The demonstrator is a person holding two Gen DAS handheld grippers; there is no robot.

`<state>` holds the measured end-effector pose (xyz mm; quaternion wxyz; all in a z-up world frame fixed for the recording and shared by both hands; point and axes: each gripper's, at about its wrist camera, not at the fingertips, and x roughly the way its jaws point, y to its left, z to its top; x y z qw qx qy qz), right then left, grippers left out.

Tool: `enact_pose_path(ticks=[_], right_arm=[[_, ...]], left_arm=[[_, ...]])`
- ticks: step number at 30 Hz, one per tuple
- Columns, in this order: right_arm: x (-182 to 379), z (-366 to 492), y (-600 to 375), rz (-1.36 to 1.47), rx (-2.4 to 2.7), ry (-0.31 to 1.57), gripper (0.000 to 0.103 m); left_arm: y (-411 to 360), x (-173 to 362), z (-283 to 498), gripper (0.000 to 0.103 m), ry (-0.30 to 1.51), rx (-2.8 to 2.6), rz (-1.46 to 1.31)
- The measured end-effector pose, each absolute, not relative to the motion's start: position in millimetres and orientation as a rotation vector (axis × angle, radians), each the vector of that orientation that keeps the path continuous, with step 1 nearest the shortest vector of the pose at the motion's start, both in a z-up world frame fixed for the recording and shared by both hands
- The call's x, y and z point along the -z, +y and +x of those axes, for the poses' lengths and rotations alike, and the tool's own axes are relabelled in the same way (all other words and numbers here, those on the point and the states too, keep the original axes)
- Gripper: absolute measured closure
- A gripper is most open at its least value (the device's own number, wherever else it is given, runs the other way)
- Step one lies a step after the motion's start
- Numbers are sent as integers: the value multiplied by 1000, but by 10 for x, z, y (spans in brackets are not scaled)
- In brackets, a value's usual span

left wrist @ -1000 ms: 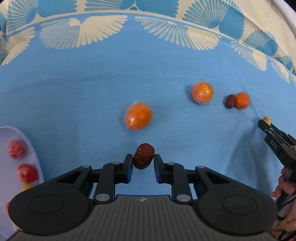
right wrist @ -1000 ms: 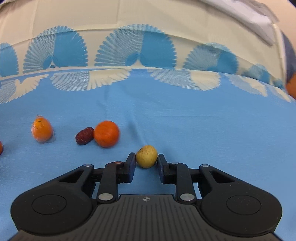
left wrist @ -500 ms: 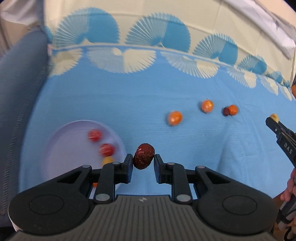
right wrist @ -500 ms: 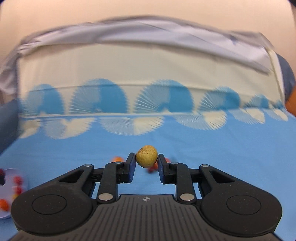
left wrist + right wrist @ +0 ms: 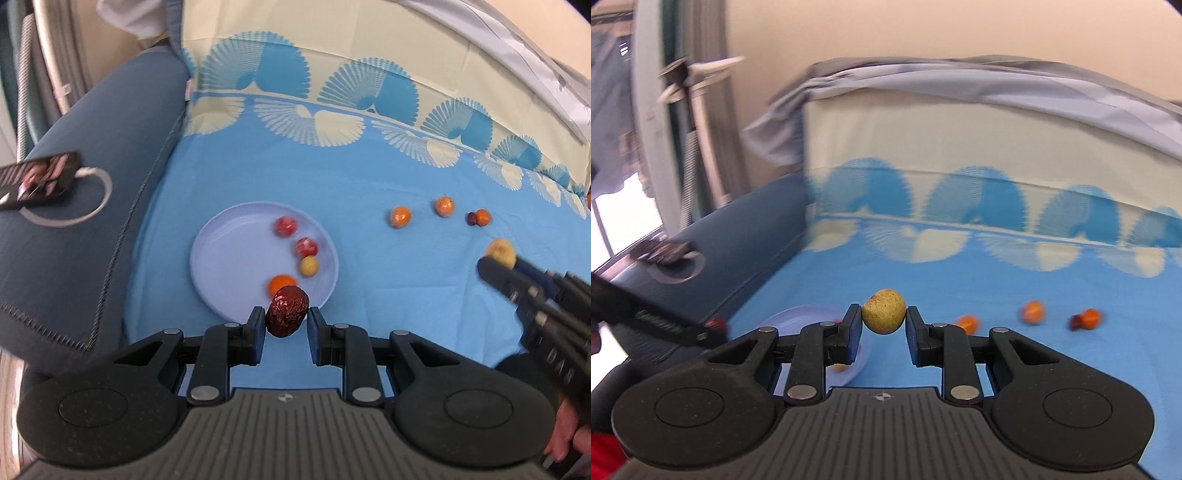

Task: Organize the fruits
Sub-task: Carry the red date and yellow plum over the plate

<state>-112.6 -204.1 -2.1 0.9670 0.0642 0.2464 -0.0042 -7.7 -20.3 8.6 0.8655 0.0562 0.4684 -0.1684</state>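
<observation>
My left gripper [image 5: 287, 320] is shut on a dark red jujube [image 5: 287, 311] and holds it above the near rim of a pale blue plate [image 5: 229, 258]. The plate holds two red fruits [image 5: 286, 225], a yellow fruit [image 5: 308, 266] and an orange one [image 5: 281, 283]. My right gripper [image 5: 883, 324] is shut on a yellow-green round fruit [image 5: 884, 311], raised above the blue cloth; it also shows at the right of the left wrist view [image 5: 499, 254]. Three oranges [image 5: 400, 216] and another jujube [image 5: 472, 218] lie on the cloth to the right.
A dark blue cushion [image 5: 92, 192] lies left of the plate, with a phone [image 5: 37, 181] on it. The patterned cloth rises into a cream backrest [image 5: 369, 48] behind. A metal frame [image 5: 698, 147] stands at the far left.
Both grippers have lifted and swung left with their fruits. The plate has come to lie just ahead of the left gripper, and the right gripper has drawn nearer to the plate.
</observation>
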Motion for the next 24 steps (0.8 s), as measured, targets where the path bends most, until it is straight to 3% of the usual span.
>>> enact_pose_path(ticks=[10, 24], right_arm=[[127, -1216, -1276, 50, -112, 593, 76], [111, -1207, -1231, 20, -114, 604, 76]], left_arm=[[369, -83, -193, 77, 966, 305, 52], [440, -65, -187, 77, 965, 310, 24]])
